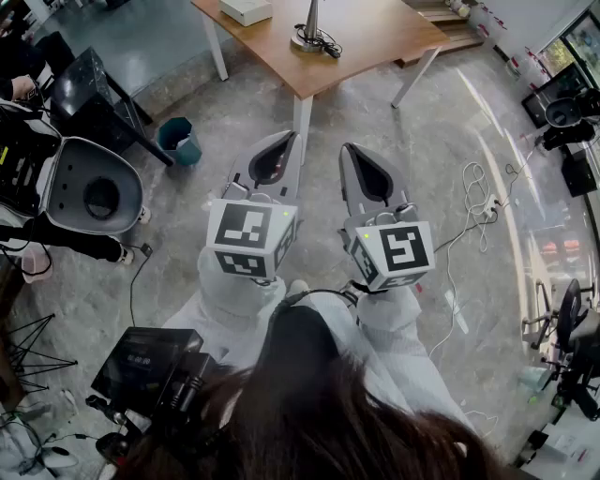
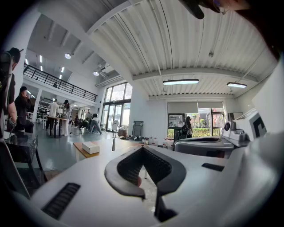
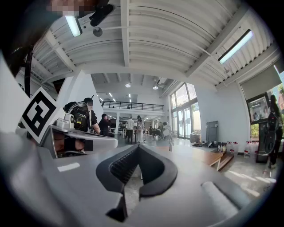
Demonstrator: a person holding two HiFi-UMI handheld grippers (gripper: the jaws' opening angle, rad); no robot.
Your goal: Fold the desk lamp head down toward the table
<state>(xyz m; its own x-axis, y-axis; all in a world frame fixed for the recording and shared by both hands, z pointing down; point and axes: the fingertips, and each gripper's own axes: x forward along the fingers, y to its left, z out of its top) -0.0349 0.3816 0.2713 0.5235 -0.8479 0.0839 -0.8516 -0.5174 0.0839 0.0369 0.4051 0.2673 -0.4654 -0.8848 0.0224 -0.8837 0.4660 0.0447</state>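
Observation:
The desk lamp (image 1: 308,30) stands on a wooden table (image 1: 375,37) far ahead of me; its round base and slim stem show, and the frame's top edge cuts off its head. The lamp (image 2: 114,135) appears small and upright in the left gripper view, and the lamp (image 3: 170,138) shows again in the right gripper view. My left gripper (image 1: 291,139) and right gripper (image 1: 349,150) are held level side by side, well short of the table. Both the left gripper (image 2: 143,148) and the right gripper (image 3: 138,146) are shut with nothing between the pads.
A white box (image 1: 246,9) lies on the table left of the lamp. A teal bin (image 1: 178,141), a dark side table (image 1: 89,80) and a white open-lidded machine (image 1: 89,187) stand on the left. Cables (image 1: 473,202) trail over the floor on the right. Several people stand far back.

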